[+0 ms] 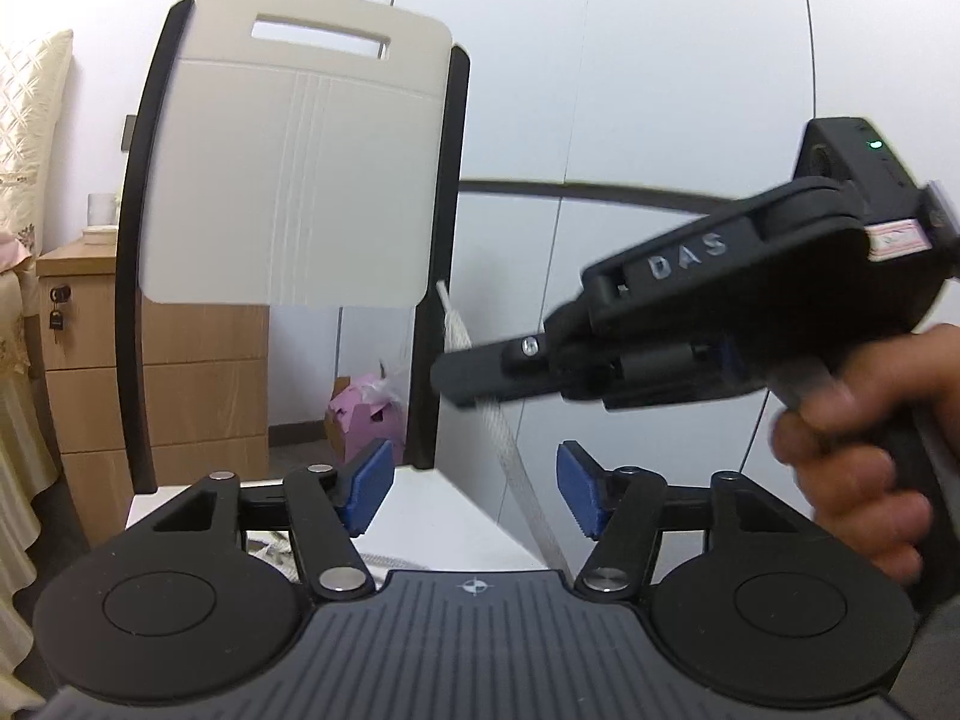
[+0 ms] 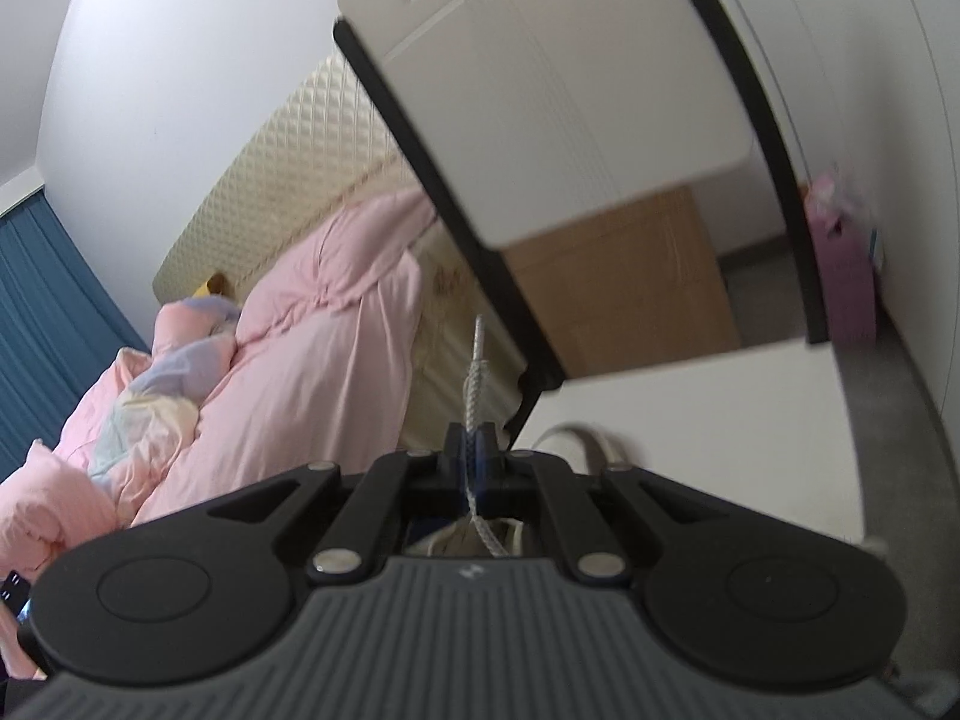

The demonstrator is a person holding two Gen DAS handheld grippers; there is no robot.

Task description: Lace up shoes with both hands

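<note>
Grey ribbed housing fills the bottom of the left wrist view, and above it the left gripper point(image 1: 474, 495) stands wide open, its blue pads point(image 1: 369, 489) well apart with nothing between them. Just beyond them a white lace point(image 1: 516, 456) runs taut on a slant from lower centre up to centre frame, where it passes into the closed tips of the right gripper point(image 1: 450, 381), which reaches in from the right. A hand point(image 1: 864, 456) at the right edge grips its handle, and the lace tip pokes out above the tips, against the black frame of a chair point(image 1: 288, 180). The chair's pale back fills the upper left half of that view; its white seat lies behind the open pads. A wooden cabinet point(image 1: 90, 372) stands at the left edge, with a pink bag point(image 1: 363, 420) low on the floor under the chair back. In the right wrist view the right gripper point(image 2: 474, 450) is clamped shut on the lace point(image 2: 474, 384) at lower centre — the lace rises straight up out of the closed pads, its tip pointing to mid-frame, and trails down under the housing. A little of the shoe point(image 2: 456, 537) shows through the gap beneath the jaws, too hidden to make out well. A loop of lace or shoe edge curves on the seat just right of the gripper — which, I cannot tell. Pink bedding point(image 2: 288, 348) fills the left half, with a blue curtain point(image 2: 42, 312) at the far left edge.
</note>
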